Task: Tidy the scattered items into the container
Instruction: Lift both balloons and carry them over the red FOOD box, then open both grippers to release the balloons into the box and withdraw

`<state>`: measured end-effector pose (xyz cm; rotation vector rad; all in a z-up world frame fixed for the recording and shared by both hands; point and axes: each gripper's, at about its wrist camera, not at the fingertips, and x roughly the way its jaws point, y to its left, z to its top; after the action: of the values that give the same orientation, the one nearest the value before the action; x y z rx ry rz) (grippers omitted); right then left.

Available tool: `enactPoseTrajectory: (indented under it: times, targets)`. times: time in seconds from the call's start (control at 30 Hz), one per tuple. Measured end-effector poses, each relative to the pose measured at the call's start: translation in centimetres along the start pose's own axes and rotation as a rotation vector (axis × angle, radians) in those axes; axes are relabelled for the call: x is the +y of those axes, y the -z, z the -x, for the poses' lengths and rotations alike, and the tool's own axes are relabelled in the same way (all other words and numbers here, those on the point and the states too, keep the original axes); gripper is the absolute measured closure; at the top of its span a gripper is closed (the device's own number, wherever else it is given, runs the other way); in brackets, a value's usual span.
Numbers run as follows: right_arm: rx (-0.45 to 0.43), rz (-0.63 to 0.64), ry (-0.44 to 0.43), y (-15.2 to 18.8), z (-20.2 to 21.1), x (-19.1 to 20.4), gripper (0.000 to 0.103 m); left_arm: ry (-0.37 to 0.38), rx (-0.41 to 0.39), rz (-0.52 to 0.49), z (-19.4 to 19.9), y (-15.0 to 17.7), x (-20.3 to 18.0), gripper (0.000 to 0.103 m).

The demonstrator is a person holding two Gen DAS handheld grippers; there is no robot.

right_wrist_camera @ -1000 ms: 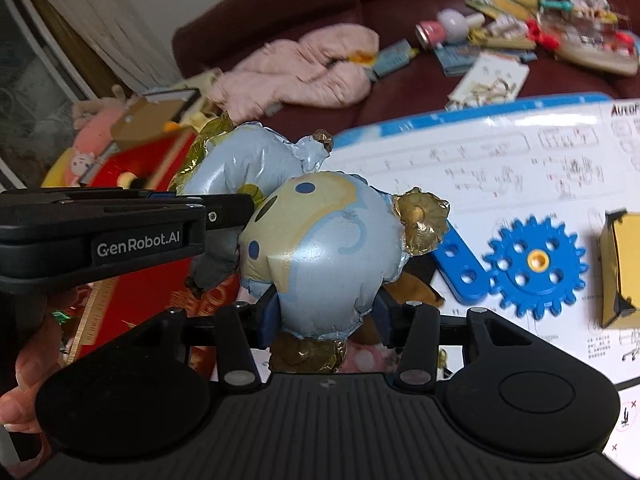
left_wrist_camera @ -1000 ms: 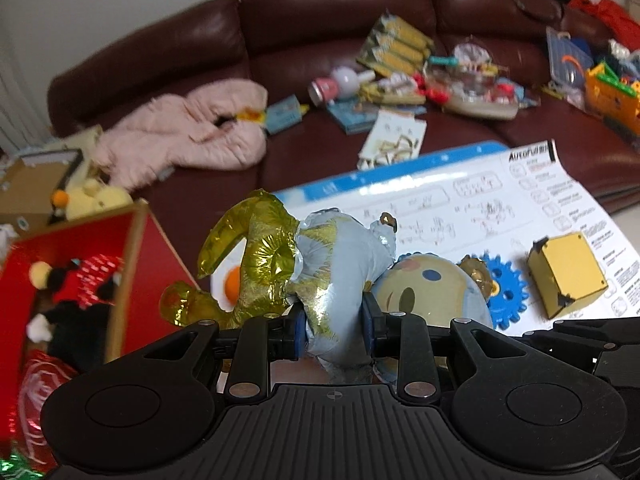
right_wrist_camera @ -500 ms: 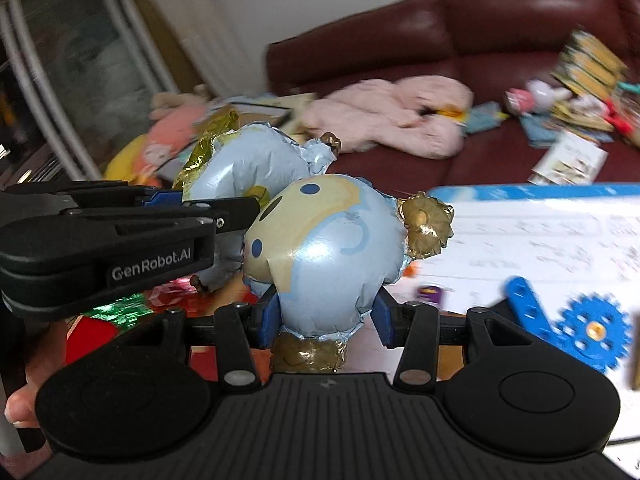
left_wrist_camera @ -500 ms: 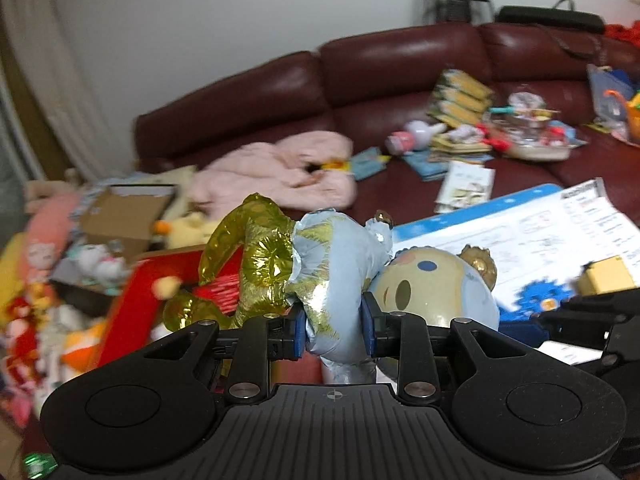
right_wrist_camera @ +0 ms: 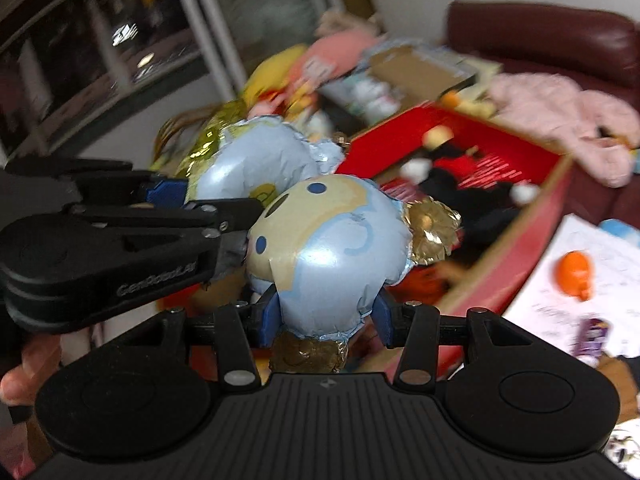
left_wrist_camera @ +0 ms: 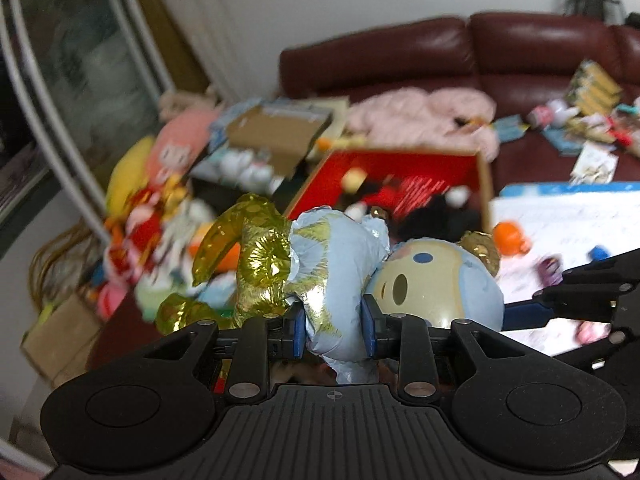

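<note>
Red box (left_wrist_camera: 400, 168) is sitting open at 12 o'clock, beyond the foil balloon (left_wrist_camera: 344, 280). Left hand-held gripper (left_wrist_camera: 334, 322) is pinching the balloon's body; right hand-held gripper (right_wrist_camera: 326, 316) is pinching its head. Orange toy (right_wrist_camera: 575, 275) is lying at 3 o'clock.

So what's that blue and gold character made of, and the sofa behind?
The character balloon looks like thin metallic foil film: shiny, with crinkled seams and puffed sections that dent where the left gripper and right gripper pinch it. The dark red sofa looks like glossy leather or a leather imitation, judging by its soft highlights.
</note>
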<state>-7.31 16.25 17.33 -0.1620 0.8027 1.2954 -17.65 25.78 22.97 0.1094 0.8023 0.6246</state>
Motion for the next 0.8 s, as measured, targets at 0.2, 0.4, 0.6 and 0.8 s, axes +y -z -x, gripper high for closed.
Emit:
enactPoseTrajectory:
  times: [0.2, 0.4, 0.6, 0.8]
  targets:
    - [0.134, 0.062, -0.061, 1.4, -3.4, 2.5, 0.048, -0.020, 0.124, 0.011, -2.7, 3.2, 2.2, 0.074]
    - [0.216, 0.099, -0.095, 2.8, -4.1, 3.2, 0.018, -0.064, 0.171, -0.020, -4.6, 5.0, 2.4, 0.017]
    - [0.177, 0.053, -0.098, 2.4, -2.1, 1.6, 0.011, -0.079, 0.090, 0.026, -3.6, 3.2, 3.3, 0.007]
    - [0.171, 0.028, -0.091, 2.5, -1.4, 0.8, 0.011, -0.073, 0.035, 0.038, -2.5, 2.0, 3.8, 0.005]
